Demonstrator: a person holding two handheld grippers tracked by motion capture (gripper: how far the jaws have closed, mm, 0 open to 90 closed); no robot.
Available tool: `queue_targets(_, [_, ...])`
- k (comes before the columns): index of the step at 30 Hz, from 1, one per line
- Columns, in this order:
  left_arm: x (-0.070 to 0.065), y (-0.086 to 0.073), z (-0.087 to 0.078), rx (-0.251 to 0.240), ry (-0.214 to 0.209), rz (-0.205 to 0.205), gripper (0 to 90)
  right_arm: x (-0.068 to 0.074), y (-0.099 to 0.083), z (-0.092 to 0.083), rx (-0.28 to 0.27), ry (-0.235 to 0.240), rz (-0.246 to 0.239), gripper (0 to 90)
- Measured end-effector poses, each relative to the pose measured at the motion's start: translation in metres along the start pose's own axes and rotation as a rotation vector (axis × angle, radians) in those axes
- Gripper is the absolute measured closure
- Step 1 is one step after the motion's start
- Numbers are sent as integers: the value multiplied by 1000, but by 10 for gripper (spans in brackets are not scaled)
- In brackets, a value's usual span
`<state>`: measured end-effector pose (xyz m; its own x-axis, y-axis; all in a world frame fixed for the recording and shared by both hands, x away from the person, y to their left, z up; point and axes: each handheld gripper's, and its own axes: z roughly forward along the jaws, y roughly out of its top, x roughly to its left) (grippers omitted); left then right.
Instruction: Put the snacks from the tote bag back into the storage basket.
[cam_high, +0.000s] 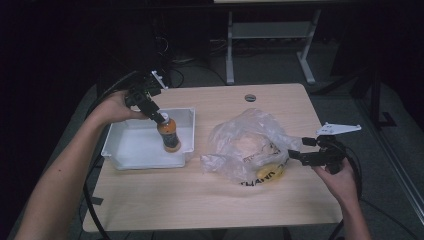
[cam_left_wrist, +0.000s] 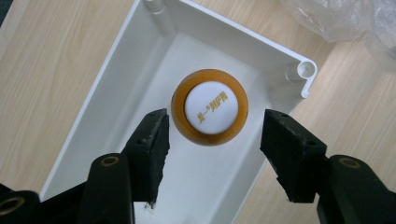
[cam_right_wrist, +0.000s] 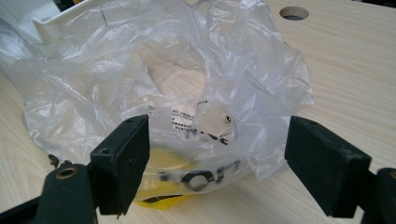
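Bottle (cam_left_wrist: 209, 108) standing upright in white tray (cam_left_wrist: 116, 70), centre frame, between left gripper's (cam_left_wrist: 212, 140) wide-open jaws, untouched. Right gripper (cam_right_wrist: 217, 158) gaping empty, facing plastic bag (cam_right_wrist: 163, 84).

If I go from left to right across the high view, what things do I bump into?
Left gripper → white plastic bin → orange bottle with a white cap, standing inside the bin → crumpled clear plastic bag → right gripper.
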<state>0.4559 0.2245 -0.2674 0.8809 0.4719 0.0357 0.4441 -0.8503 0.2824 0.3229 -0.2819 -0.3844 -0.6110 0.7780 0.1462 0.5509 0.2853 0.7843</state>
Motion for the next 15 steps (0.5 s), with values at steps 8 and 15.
queue_targets(8, [-3, -11, -12, -29, 16, -16, 387, 1, 1, -1, -1, 0, -1, 214])
queue_targets(15, [-3, -27, -19, -58, 19, -41, 373, 0, 1, -2, -4, -2, -2, 214])
